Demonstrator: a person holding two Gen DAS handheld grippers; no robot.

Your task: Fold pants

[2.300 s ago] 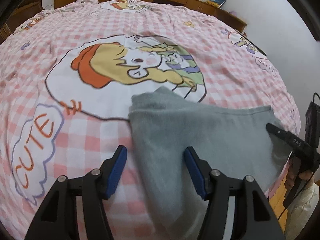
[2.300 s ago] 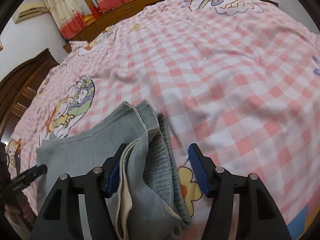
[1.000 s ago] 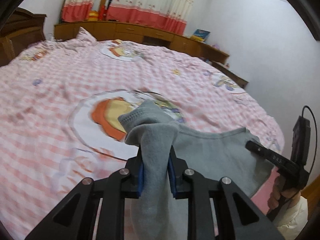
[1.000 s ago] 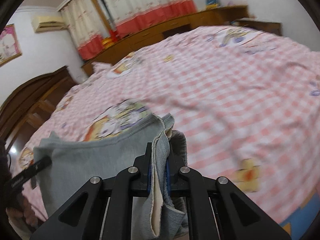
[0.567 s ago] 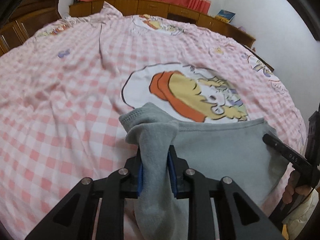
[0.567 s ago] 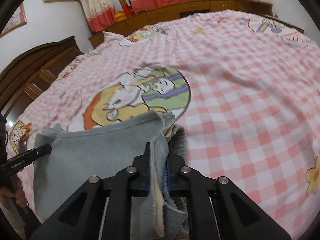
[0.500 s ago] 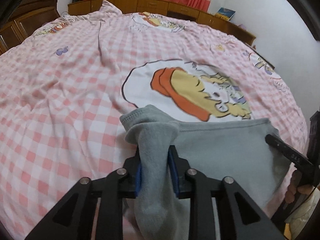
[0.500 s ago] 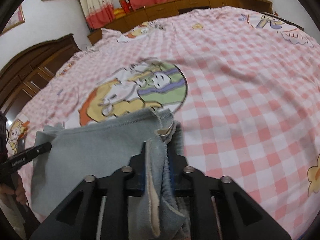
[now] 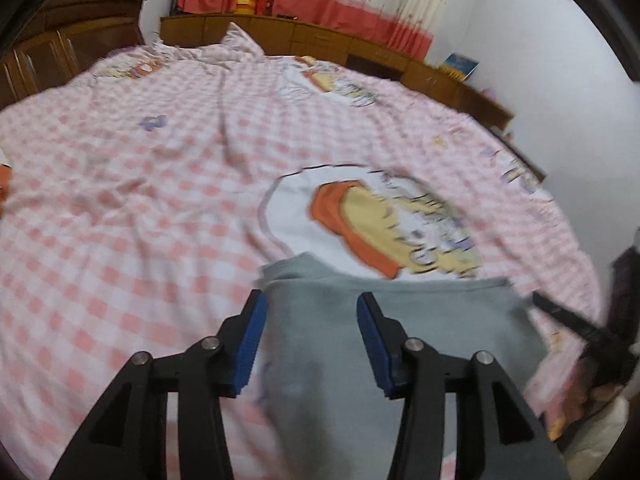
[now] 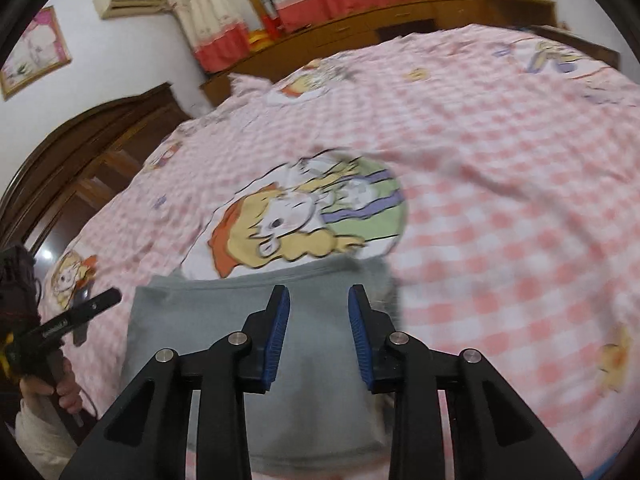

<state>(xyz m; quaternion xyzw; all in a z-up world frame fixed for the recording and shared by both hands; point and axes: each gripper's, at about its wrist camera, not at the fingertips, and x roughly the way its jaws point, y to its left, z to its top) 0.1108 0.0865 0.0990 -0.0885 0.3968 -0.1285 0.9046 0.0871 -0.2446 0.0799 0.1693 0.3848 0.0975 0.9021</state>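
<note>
Left gripper (image 9: 308, 340): our jaws are opening, nothing gripped, grey pants (image 9: 384, 320) flat beneath.
Right gripper (image 10: 318, 332): ours opening too, pads clear of the cloth.

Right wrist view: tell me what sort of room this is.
A home bedroom, most likely. A wide bed under a pink checked cartoon sheet fills the view, with grey pants laid on it. Red-hemmed curtains, a wall air conditioner and a dark wooden wardrobe surround it.

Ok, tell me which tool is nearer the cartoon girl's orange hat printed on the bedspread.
Left, but only narrowly. The left tool sits over the grey pants' left corner, the orange hat just beyond. The right tool sits over their right corner, off to the hat's right. Both are opening.
</note>
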